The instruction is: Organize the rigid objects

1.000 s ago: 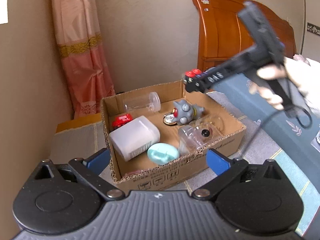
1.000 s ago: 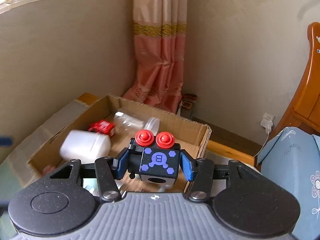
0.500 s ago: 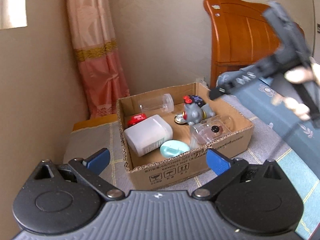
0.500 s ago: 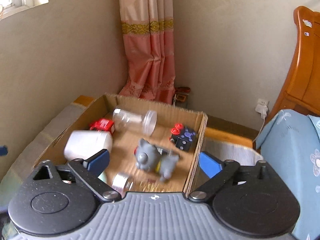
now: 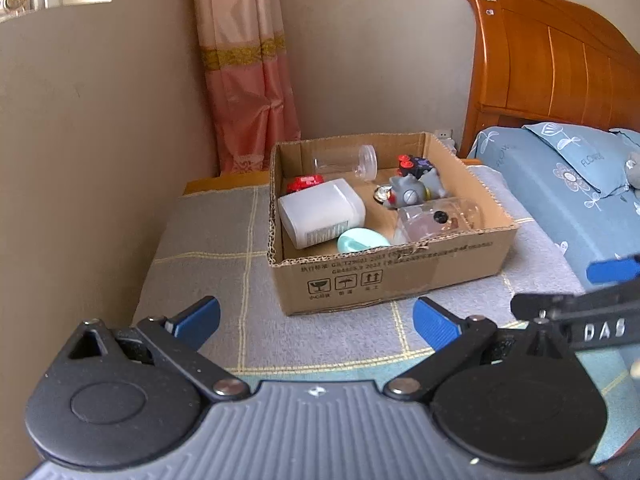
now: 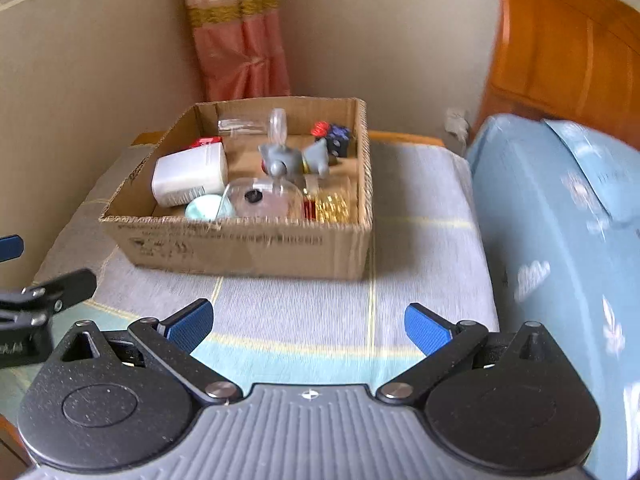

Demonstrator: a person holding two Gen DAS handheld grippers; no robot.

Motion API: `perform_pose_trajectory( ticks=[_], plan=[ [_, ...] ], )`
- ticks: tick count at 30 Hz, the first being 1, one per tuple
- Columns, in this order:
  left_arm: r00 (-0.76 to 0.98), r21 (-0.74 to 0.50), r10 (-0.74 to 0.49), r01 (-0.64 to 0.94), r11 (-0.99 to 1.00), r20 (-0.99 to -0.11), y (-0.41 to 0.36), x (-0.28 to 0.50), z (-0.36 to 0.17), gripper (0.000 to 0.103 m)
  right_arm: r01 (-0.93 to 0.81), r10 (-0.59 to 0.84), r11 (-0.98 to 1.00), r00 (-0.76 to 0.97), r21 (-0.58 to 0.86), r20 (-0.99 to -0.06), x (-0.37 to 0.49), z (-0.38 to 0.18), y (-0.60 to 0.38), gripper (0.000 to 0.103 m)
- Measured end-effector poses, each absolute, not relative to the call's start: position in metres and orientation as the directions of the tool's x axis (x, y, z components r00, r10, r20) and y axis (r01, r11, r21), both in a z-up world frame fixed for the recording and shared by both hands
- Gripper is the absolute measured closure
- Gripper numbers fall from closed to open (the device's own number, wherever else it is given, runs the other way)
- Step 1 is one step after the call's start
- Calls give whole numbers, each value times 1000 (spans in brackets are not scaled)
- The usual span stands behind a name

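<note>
A cardboard box (image 5: 400, 272) (image 6: 248, 248) stands on a grey checked cloth (image 5: 208, 240). Inside lie a black cube with red buttons (image 5: 414, 164) (image 6: 336, 138), a grey toy figure (image 5: 412, 192) (image 6: 292, 160), a white bottle (image 5: 322, 212) (image 6: 188, 176), a teal oval case (image 5: 360, 240), two clear jars (image 5: 344, 160) (image 6: 260, 200) and a small red piece (image 5: 306, 182). My left gripper (image 5: 316, 320) is open and empty, in front of the box. My right gripper (image 6: 308, 324) hangs over the cloth in front of the box, jaws opening, nothing between them.
A bed with a blue flowered cover (image 5: 560, 184) and a wooden headboard (image 5: 560, 60) lies to the right. A beige wall stands close on the left, with a pink curtain (image 5: 248, 80) behind the box. Gold items (image 6: 332, 208) lie in the box's near right corner.
My right gripper let go of the black cube, which now lies in the box's far right corner, and drew back toward the near side. My left gripper also backed away from the box.
</note>
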State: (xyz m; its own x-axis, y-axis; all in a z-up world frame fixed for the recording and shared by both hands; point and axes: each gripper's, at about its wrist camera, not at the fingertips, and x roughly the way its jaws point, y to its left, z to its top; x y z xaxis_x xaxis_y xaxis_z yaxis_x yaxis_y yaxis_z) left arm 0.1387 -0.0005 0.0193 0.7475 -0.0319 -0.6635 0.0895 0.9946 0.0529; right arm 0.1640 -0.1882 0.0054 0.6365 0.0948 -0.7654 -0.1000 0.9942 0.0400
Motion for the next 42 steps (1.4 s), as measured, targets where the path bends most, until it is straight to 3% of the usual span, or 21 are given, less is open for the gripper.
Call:
perform_pose_trajectory(
  ticks=[13, 42],
  plan=[
    [774, 72, -22, 87, 994, -633, -10, 124, 46, 1, -49, 47, 999, 725, 17, -687, 128, 38, -184, 0],
    [768, 73, 11, 47, 996, -640, -9, 124, 46, 1, -43, 35, 999, 752, 5, -658, 119, 45, -179, 0]
  ],
)
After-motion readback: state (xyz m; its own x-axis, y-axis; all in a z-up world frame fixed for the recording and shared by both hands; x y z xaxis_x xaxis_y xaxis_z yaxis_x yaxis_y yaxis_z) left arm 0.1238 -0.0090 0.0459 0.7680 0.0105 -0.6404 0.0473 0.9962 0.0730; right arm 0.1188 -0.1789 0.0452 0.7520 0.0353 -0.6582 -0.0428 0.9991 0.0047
